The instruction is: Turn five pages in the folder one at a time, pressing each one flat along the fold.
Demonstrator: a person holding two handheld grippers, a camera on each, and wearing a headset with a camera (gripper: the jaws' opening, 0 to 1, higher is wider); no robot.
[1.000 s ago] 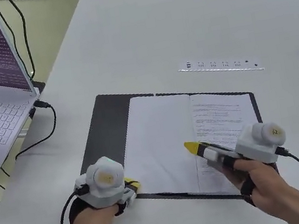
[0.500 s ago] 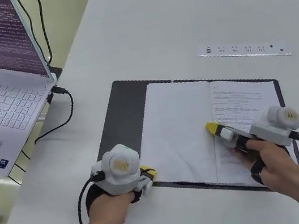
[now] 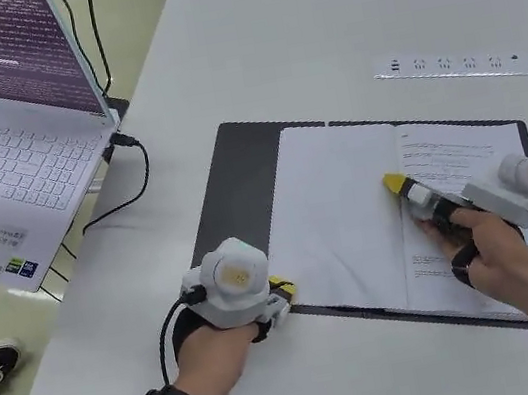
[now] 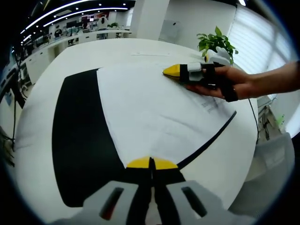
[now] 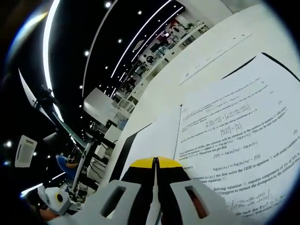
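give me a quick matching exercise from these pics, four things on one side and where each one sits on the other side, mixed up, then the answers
Things:
1. laptop
2. socket strip
3. left gripper
4. right gripper

Places:
A. tip at the fold down the middle
B. past the far edge of the folder
C. left of the folder, lid open
D. at the folder's near edge, by the corner of the blank page

Pairs: 1-C, 2-B, 3-D, 4-A
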